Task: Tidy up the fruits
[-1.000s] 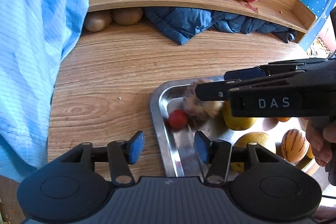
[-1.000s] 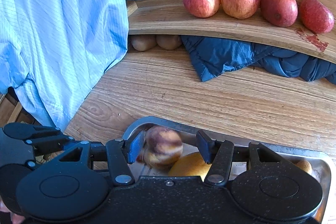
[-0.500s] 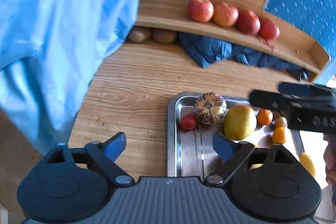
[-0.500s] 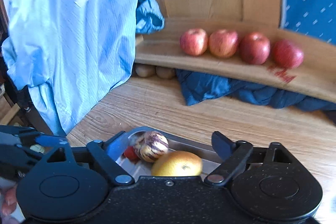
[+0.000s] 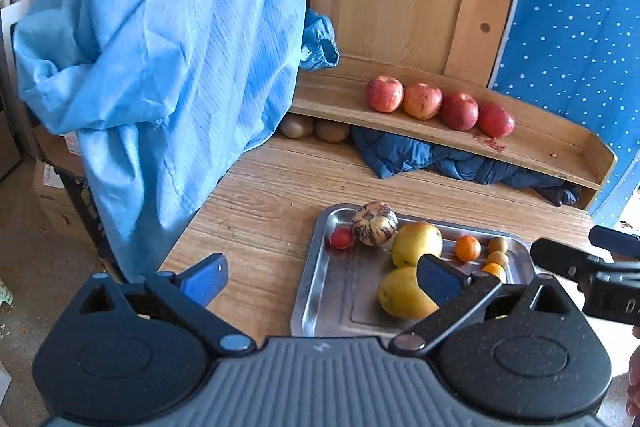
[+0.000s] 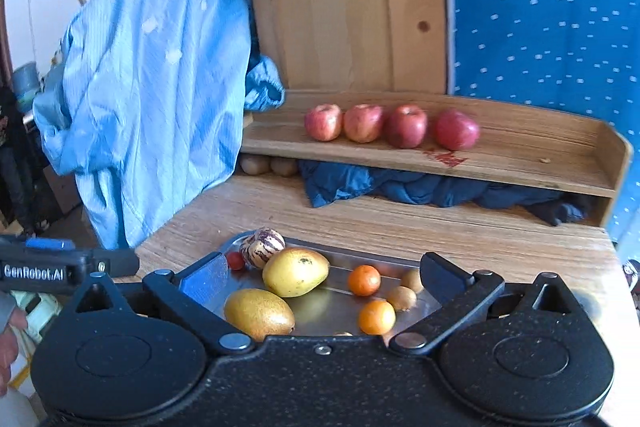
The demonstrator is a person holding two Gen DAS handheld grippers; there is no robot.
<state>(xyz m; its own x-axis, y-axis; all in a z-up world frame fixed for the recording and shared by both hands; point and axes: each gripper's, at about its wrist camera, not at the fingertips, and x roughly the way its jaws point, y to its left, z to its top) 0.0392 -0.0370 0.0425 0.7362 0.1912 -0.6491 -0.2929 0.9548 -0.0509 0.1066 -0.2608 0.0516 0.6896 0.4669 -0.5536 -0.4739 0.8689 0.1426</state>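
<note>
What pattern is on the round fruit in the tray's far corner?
Cream with dark purple stripes on the round fruit, clearest in the right wrist view.

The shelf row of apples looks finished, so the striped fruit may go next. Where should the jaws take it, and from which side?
Probably across the round middle of the striped fruit, coming down from above. It sits in the far corner of the tray, with the small red fruit on one side and a yellow fruit close on the other, so a low sideways approach looks crowded.

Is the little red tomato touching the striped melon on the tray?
Apart. In the left wrist view, a strip of bare metal tray shows between the tomato and the striped melon; the two lie close together.
</note>
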